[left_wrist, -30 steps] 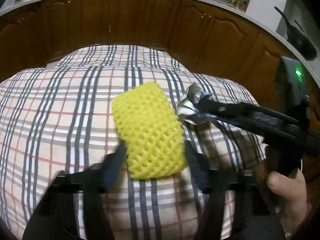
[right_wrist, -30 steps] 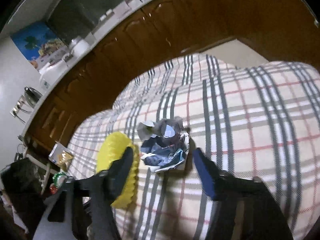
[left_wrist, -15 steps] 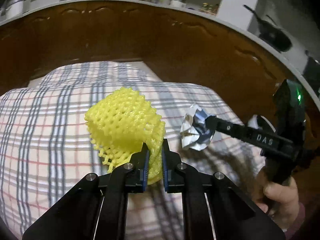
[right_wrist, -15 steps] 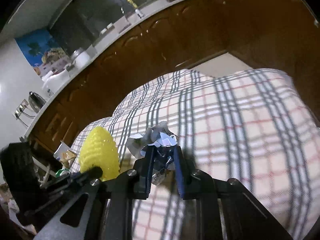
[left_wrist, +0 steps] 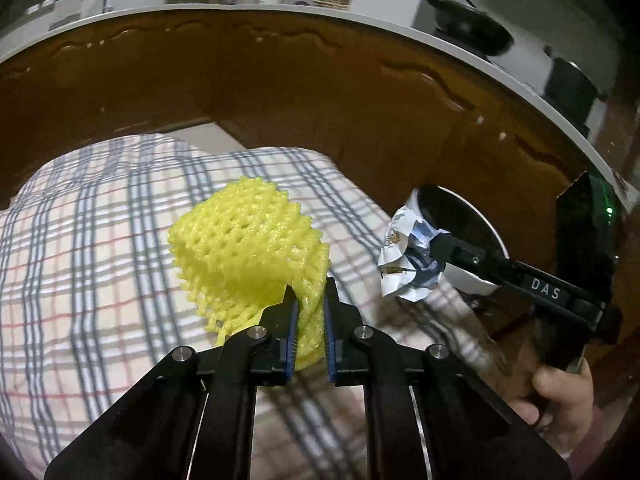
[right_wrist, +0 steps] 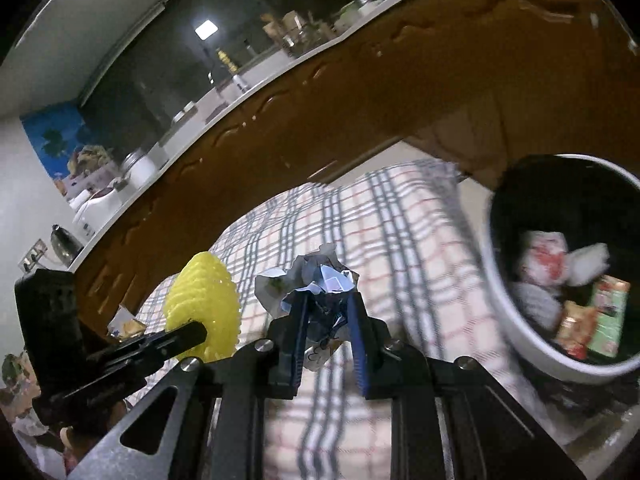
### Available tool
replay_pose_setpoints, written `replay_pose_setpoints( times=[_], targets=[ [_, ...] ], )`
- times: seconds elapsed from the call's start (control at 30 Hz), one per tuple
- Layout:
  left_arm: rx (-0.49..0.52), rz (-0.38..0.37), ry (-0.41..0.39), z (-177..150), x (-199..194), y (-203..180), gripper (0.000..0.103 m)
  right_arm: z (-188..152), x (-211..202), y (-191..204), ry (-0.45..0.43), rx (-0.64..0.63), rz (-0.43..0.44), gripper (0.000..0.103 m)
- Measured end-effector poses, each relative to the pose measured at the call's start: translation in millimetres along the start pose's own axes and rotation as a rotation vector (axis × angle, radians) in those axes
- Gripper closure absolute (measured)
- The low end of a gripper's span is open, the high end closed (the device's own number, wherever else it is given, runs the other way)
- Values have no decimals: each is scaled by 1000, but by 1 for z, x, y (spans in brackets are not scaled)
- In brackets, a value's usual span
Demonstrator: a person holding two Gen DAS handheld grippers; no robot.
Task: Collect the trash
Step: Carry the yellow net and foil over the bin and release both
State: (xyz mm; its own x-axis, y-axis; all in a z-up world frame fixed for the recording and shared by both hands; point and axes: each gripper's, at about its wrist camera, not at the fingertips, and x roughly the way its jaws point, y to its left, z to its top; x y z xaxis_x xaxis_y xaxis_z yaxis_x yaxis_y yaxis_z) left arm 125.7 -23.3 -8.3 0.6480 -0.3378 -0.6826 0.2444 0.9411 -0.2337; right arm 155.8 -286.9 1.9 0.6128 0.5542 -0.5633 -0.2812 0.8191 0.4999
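- Left claw point(left_wrist: 308, 304) is clamped on the yellow net point(left_wrist: 248, 248), held above the checked cloth point(left_wrist: 80, 240).
- Right claw point(right_wrist: 326, 312) is clamped on the crumpled paper point(right_wrist: 308, 284), near the bin point(right_wrist: 496, 280).

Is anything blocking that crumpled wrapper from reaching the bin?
Nothing visible does. The right gripper holds the crumpled wrapper above the plaid cloth, and the open trash bin sits just right.

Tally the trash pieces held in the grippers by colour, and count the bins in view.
Yellow foam net, in the left gripper: 1
White-blue crumpled wrapper, in the right gripper: 1
White bin, with trash already inside: 1
Total: 3
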Motion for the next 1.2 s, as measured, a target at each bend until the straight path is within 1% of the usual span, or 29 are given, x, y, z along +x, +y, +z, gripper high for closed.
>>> replay_pose_setpoints(
  times=[0.23, 0.6, 0.9, 1.2],
  targets=[
    [59, -33, 16, -2, 8, -42, 94, -8, -38, -23, -55, 28, -46, 83],
    [111, -63, 22, 4, 21, -85, 94, -2, -87, -55, -144, 48, -118, 83],
    [151, -85, 34, 16, 38, -114, 94, 9, -104, -83, -181, 75, -183, 83],
    [199, -121, 54, 39, 63, -145, 94, 27, -106, -105, -182, 71, -269, 83]
  ],
)
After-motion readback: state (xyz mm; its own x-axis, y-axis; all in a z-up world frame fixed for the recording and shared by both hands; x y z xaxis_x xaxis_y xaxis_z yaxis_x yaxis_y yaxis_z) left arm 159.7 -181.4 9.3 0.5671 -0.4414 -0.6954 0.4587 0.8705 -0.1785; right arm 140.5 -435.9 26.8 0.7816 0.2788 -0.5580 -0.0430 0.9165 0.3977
